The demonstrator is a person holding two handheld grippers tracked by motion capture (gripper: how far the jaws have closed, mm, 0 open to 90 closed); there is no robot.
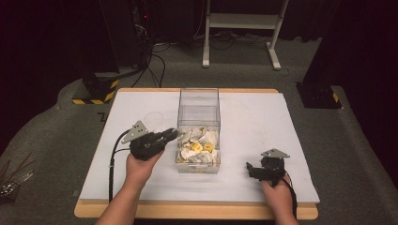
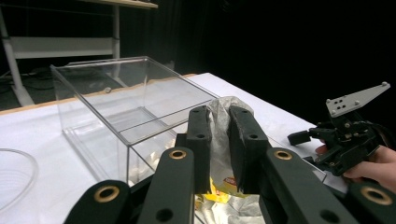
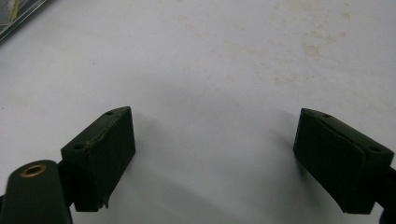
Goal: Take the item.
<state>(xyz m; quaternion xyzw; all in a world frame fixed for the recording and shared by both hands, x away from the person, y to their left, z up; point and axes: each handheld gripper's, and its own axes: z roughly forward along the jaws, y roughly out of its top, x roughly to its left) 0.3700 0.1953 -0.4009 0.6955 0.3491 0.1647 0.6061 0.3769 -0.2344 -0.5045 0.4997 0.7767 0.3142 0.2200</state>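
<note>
A clear plastic box (image 1: 198, 101) stands mid-table, and its near end holds several crumpled silver and white packets (image 1: 199, 147) with yellow print. My left gripper (image 1: 172, 134) reaches over the box's left wall. In the left gripper view it (image 2: 219, 116) is shut on a crinkled silver packet (image 2: 225, 103), held above the box (image 2: 116, 93) and the pile. My right gripper (image 1: 251, 168) rests low on the white table to the right of the box. Seen in its own view, the right gripper (image 3: 215, 140) is open with only bare tabletop between the jaws.
A clear round ring (image 1: 153, 116) lies on the white table surface (image 1: 263, 117) left of the box. Beyond the far edge stand a white metal frame (image 1: 241, 28) and a black and yellow striped base (image 1: 96, 91). Cables trail from both grippers.
</note>
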